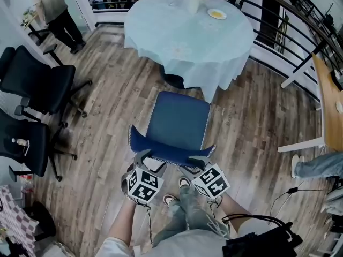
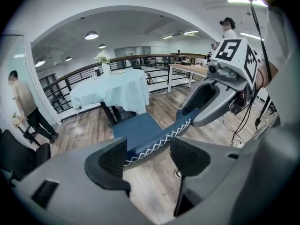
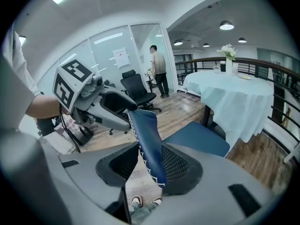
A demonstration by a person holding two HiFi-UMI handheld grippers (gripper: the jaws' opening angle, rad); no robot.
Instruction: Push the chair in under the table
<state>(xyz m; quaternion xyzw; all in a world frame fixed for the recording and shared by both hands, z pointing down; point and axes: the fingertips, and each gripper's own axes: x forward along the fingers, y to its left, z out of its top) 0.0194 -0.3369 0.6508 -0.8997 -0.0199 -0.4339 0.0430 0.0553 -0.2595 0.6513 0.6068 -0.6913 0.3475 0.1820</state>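
Left gripper [image 1: 150, 163] and right gripper [image 1: 193, 164], head view: both straddle the backrest [image 1: 171, 155] of the one blue chair [image 1: 178, 123], lower centre; one round table [image 1: 182, 47] above, two black office chairs [image 1: 37, 84] left. Left gripper view: jaws apart, unclamped. Right gripper view: likewise; uneven pushing may slip or skew it.

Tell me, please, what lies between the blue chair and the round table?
Only a strip of bare wooden floor separates the blue chair from the round table; the head view shows this.
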